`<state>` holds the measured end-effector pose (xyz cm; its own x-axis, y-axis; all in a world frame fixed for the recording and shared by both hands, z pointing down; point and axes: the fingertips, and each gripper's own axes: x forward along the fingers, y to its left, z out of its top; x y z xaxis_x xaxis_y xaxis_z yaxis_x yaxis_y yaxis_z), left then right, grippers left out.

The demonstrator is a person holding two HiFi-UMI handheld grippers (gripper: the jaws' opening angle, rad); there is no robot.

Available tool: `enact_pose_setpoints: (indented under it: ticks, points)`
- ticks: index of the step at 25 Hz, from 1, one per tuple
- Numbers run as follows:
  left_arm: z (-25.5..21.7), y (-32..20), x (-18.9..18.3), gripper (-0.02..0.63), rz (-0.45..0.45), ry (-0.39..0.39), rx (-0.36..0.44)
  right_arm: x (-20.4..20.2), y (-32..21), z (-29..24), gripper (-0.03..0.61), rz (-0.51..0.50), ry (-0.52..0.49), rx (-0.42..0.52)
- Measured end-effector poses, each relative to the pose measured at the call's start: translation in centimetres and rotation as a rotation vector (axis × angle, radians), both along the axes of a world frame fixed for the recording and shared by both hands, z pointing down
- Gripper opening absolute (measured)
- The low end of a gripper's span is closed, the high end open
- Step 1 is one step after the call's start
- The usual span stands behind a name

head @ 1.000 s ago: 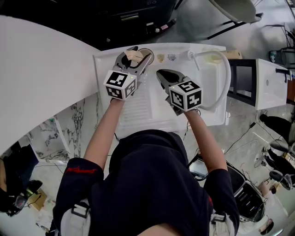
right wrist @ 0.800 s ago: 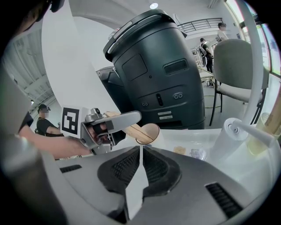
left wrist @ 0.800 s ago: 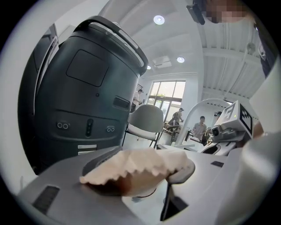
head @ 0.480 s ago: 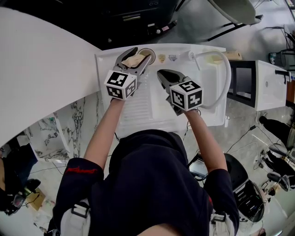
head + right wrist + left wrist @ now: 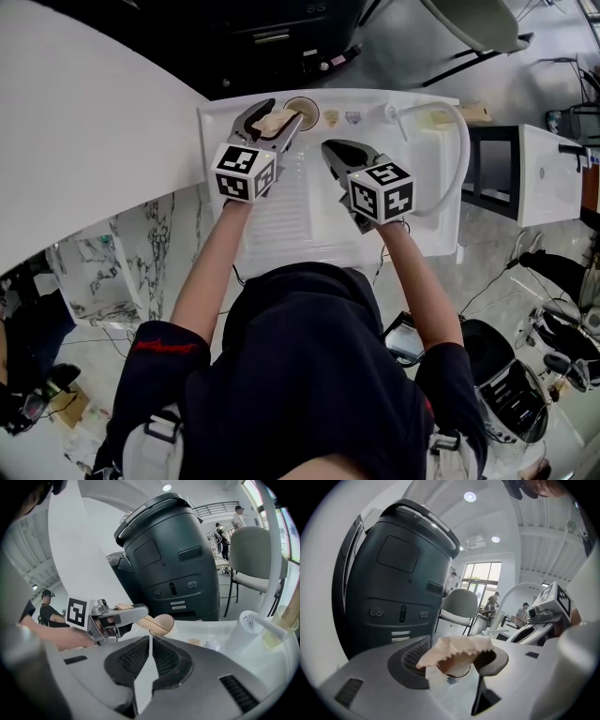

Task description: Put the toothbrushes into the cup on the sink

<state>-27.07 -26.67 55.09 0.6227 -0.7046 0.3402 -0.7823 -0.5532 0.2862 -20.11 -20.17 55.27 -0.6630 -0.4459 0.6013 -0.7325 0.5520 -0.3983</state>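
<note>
Barely anything has shifted over the last second at the white sink (image 5: 281, 220). The left claw (image 5: 277, 116) remains clamped on a tan toothbrush (image 5: 279, 121), and only the brush's far end has crept a touch nearer the cup (image 5: 304, 102). The cup stands at the back edge of the sink, at about 1 o'clock from that claw's marker cube. More of its round rim shows now than 1 second ago, when the claw covered part of it. Seen from the right gripper view, the toothbrush (image 5: 149, 622) slants down out of the left claw (image 5: 133, 613) toward the mouth of the cup (image 5: 163, 621), its tip at or just past the rim. From the left gripper view, the brush (image 5: 457, 648) lies across the jaws with the cup (image 5: 453, 668) directly beneath. The right claw (image 5: 328, 148), at 3 o'clock from the left, is closed on nothing and has kept its place above the basin. By this reading the delivery is in its last stretch: the brush is lined up but not yet released. What remains is a short drop into the cup and an opening of the left claw.
</note>
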Motion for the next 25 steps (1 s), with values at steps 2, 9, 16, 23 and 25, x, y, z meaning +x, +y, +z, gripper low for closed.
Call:
enact_pose_setpoints:
  ticks: [2,9,16,23,25]
  points:
    - [-0.2,0.2,-0.4,0.238,-0.004,-0.006,0.004,0.0,0.1,-0.3,0.044,0.001,0.000,0.007]
    - [-2.3,1.4,-1.6,0.238,-0.023,-0.001,0.032,-0.8,0.2,-2.0,0.044,-0.012,0.004,0.043]
    - [-5.5,2.3,-2.1,0.238,-0.044,-0.012,0.098,-0.7,0.1,-4.0,0.044,-0.017,-0.005,0.097]
    - [-8.4,3.9,-2.4,0.238,-0.061,0.021,0.125,-1.1,0.6,-6.2,0.044,-0.014,-0.009,0.161]
    - [-9.1,4.8,-2.2,0.238,-0.048,0.012,0.143,-1.3,1.0,-6.9,0.044,-0.006,-0.018,0.175]
